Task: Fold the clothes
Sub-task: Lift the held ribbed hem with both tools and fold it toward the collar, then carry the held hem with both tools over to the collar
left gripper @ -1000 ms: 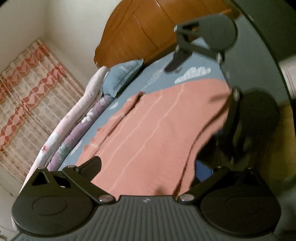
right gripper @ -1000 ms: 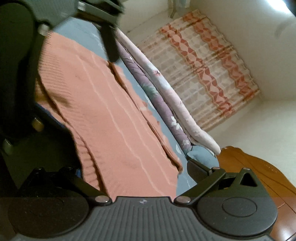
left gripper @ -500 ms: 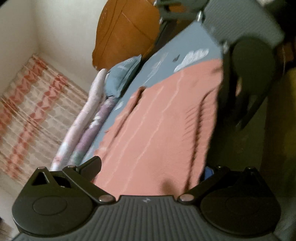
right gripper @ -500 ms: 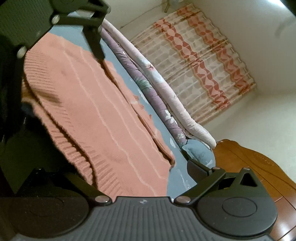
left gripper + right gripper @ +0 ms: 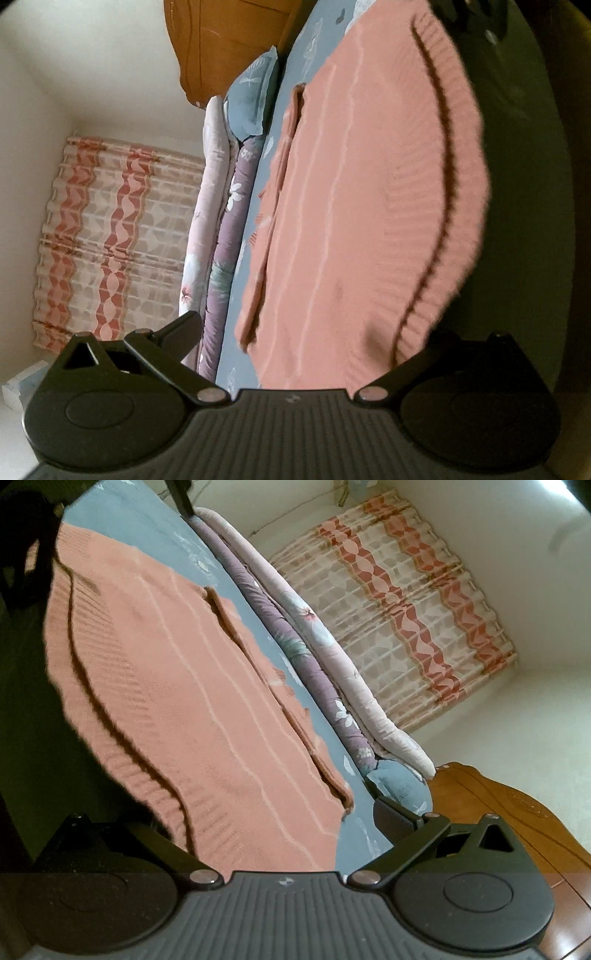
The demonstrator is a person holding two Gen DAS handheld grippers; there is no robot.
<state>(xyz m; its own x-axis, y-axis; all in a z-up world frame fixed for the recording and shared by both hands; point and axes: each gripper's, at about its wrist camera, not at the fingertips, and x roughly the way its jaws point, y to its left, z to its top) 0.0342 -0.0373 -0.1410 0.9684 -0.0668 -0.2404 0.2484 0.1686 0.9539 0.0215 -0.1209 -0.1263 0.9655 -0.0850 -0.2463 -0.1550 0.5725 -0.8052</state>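
A salmon-pink knit sweater [image 5: 351, 206] with thin pale stripes lies spread on the blue bed sheet [image 5: 317, 48]. Its ribbed hem [image 5: 436, 221] curves up in an arc at the near edge. My left gripper [image 5: 314, 332] stands open at one end of the hem; its left finger [image 5: 181, 332] is over the bedding and its right finger sits in shadow by the hem. In the right wrist view the sweater [image 5: 192, 701] fills the left half. My right gripper [image 5: 255, 816] is open at the other end of the hem [image 5: 96, 672], its left finger hidden by knit and shadow.
Rolled floral quilts [image 5: 325, 657] and a blue pillow [image 5: 255, 99] line the far side of the bed. A wooden headboard [image 5: 225, 44] stands at one end. A patterned red and white curtain [image 5: 406, 602] hangs beyond. A dark mass [image 5: 524, 184] fills the near side past the hem.
Both views have rolled and drawn closer to the sweater. The two grippers have moved apart, each now showing only at the edge of the other's view. The ribbed hem now bows between them.
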